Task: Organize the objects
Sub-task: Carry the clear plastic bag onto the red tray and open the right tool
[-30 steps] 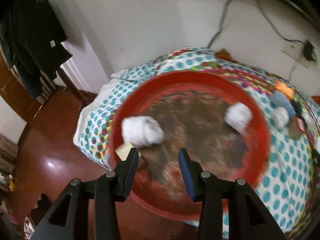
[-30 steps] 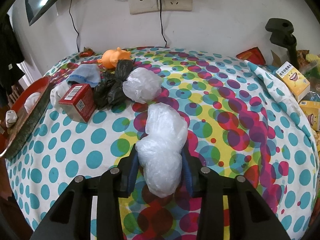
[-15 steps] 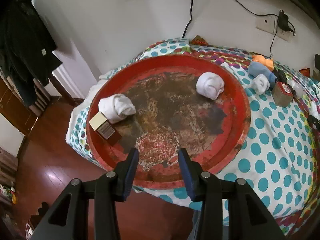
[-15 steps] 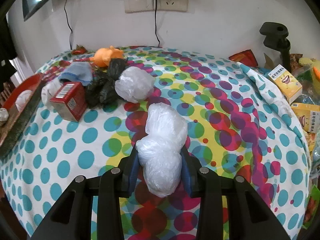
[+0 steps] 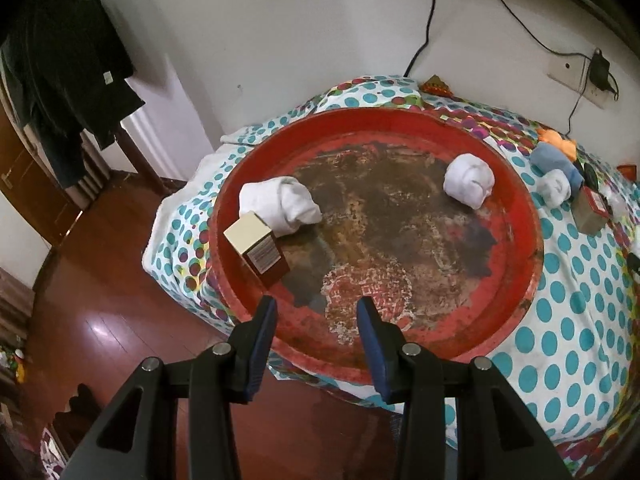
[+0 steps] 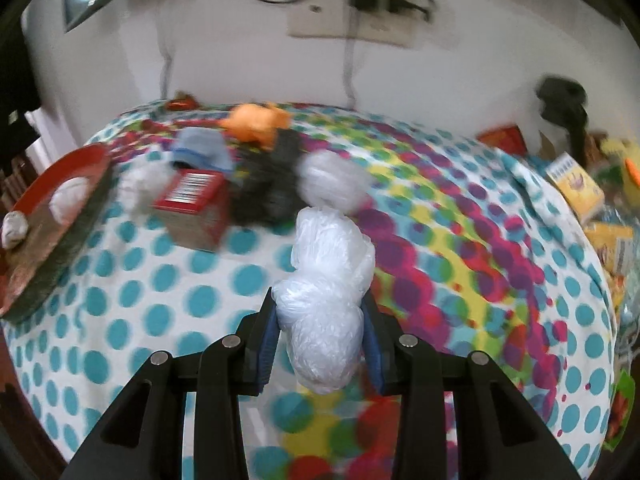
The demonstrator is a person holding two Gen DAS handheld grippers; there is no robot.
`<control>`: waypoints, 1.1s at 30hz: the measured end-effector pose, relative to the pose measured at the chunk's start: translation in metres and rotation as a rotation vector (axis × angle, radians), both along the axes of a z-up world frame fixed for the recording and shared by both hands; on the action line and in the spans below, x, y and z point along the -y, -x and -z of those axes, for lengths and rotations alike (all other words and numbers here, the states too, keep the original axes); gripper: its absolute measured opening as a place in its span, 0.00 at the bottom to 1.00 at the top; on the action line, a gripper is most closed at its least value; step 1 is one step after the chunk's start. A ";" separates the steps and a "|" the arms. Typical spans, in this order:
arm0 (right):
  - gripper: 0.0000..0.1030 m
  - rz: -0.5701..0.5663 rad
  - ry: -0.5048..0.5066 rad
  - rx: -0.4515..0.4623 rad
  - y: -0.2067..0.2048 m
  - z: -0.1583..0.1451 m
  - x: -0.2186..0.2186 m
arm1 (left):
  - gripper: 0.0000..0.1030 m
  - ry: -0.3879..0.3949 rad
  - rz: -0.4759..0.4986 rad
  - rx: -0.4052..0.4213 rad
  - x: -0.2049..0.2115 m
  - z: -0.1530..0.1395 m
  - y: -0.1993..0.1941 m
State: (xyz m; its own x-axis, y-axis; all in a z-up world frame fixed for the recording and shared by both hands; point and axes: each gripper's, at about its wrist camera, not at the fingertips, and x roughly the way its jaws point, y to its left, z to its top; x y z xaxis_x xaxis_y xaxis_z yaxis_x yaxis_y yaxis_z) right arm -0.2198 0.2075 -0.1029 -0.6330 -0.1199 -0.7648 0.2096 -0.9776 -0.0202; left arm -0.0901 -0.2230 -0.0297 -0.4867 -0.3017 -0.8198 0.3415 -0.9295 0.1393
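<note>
The right gripper (image 6: 320, 332) pinches the crinkly white plastic bag (image 6: 324, 296), probably to carry it to the red tray (image 5: 516, 184) at ten o'clock, while the left gripper (image 5: 316, 328) waits above it, fingers spread and empty.

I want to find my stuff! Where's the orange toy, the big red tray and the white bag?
orange toy (image 6: 256, 122), right wrist view, middle of its body.
red tray (image 5: 534, 216), left wrist view, its right rim.
white bag (image 6: 326, 300), right wrist view, its crumpled middle.
</note>
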 end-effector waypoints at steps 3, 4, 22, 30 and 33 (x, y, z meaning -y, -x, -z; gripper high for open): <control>0.34 -0.055 -0.008 -0.020 -0.013 -0.013 0.027 | 0.41 -0.017 -0.001 0.001 0.004 -0.001 -0.001; 0.34 -0.070 -0.003 -0.024 -0.015 -0.016 0.032 | 0.41 -0.016 -0.002 0.002 0.004 -0.002 -0.001; 0.34 -0.380 0.024 -0.051 -0.036 -0.071 0.199 | 0.41 -0.029 -0.017 -0.006 0.016 -0.011 -0.006; 0.34 -0.477 -0.007 -0.029 -0.028 -0.052 0.296 | 0.41 -0.038 -0.012 0.000 0.018 -0.011 -0.005; 0.35 -0.502 -0.028 -0.005 -0.026 -0.042 0.318 | 0.41 -0.047 -0.020 0.004 0.021 -0.010 -0.006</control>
State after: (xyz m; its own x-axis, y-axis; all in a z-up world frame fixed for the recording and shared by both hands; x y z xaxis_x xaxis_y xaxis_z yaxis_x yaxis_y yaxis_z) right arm -0.1934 -0.1106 -0.0612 -0.5057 -0.3906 -0.7692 0.6541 -0.7550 -0.0467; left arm -0.0840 -0.2439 -0.0197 -0.4781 -0.2727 -0.8349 0.3594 -0.9281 0.0973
